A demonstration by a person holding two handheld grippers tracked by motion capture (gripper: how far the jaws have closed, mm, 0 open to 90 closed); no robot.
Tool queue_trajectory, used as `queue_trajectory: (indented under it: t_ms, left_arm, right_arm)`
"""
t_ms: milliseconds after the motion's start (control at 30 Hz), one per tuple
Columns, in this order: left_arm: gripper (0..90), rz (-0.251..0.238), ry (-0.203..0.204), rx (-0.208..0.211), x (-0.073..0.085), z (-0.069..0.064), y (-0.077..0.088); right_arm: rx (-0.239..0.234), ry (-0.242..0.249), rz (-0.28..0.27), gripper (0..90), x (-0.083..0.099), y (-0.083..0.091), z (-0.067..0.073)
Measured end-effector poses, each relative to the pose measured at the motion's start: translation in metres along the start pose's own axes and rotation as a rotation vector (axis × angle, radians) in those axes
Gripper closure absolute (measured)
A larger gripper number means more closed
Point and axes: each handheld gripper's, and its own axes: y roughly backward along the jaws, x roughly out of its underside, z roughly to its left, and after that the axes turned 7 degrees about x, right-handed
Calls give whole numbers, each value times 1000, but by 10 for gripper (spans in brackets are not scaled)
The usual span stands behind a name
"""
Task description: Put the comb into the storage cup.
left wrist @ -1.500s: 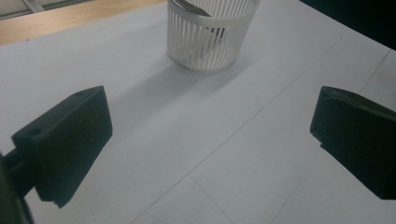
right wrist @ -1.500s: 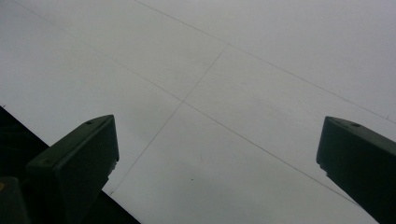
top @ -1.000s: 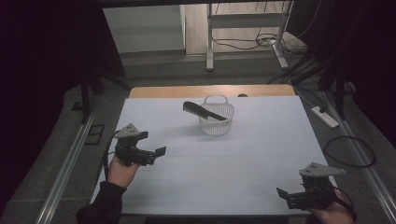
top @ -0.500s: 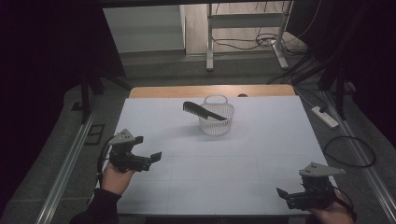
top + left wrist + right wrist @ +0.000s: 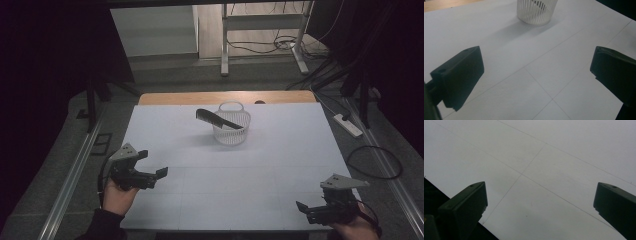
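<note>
Basket: a small white slatted plastic basket [image 5: 231,127] with a loop handle stands upright on the far middle of the white tabletop [image 5: 280,165], just short of the bare wooden strip [image 5: 200,97] along the far edge; in the left gripper view its ribbed wall [image 5: 536,11] shows at the top.
Comb: a black plastic comb [image 5: 216,118] lies tilted across the basket's rim, one end inside against the wall, the other jutting out past the rim to the left.
Left hand: the left hand [image 5: 119,195] comes in at the near left corner, palm under the tool, forearm in a dark sleeve [image 5: 100,227] below it.
Left tool: the left tool [image 5: 152,167] hangs low over the near left of the tabletop, pointing right and a little forward toward the basket, well apart from it; its two black jaws stand wide apart, with nothing between them but bare white surface.
Right hand: the right hand [image 5: 352,227] sits at the near right corner, at the tabletop's edge.
Right tool: the right tool [image 5: 306,209] points left across the near edge, well apart from basket and comb; its jaws gape wide, empty, over the white sheet and its thin seam lines.
Surroundings: a white power strip [image 5: 349,125] lies on the grey floor to the right of the tabletop, black cable [image 5: 375,160] looped near it.
</note>
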Motion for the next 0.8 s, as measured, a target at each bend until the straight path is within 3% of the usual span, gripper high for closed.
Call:
queue_trajectory:
  t_ms: [800]
  left_arm:
    - [0,-5,34,-20,22,-6,26]
  right_arm:
    - [4,0,4,0,0,0,0]
